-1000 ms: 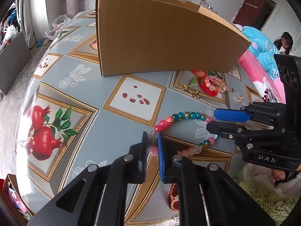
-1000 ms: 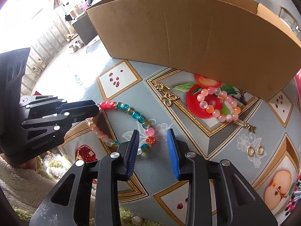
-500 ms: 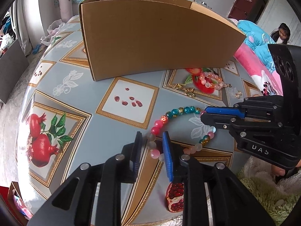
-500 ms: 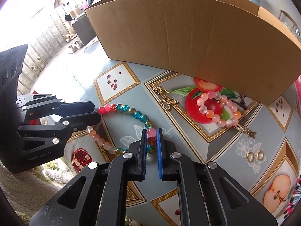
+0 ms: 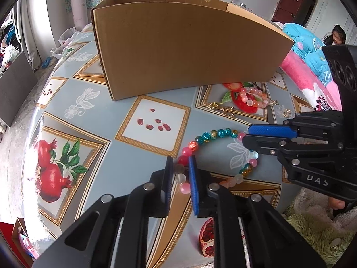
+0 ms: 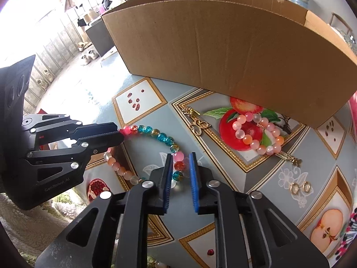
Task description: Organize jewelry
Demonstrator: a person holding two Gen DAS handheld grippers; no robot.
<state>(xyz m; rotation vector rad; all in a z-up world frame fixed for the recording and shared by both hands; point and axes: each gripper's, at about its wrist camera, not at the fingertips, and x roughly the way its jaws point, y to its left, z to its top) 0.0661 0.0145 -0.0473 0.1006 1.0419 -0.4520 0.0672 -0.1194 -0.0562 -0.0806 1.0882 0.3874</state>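
A multicoloured bead bracelet (image 5: pixel 223 132) (image 6: pixel 164 137) lies in a loop on the fruit-patterned tablecloth (image 5: pixel 89 134), in front of a cardboard box (image 5: pixel 183 51) (image 6: pixel 234 44). My left gripper (image 5: pixel 180 158) straddles the bracelet's pale and pink beads. Its jaws are closing, and the pads do not clearly press the beads. My right gripper (image 6: pixel 181 154) straddles the opposite side of the loop. Its jaws are opening; pink, red and teal beads sit by the left pad, clear of the right one. Each gripper shows side-on in the other's view, left gripper (image 6: pixel 120 134) and right gripper (image 5: pixel 246 134).
A pink and peach bead bracelet (image 5: pixel 250 103) (image 6: pixel 247 138) lies on the apple print by the box. A gold chain (image 5: pixel 223 109) (image 6: pixel 197 127) and a pair of small earrings (image 6: pixel 300 187) lie nearby. A person (image 5: pixel 337 35) sits by bedding at far right.
The right jaws went from wide to pinching the beads, and now stand apart again. The left jaws, shut on a bead a second ago, opened and have narrowed a little.
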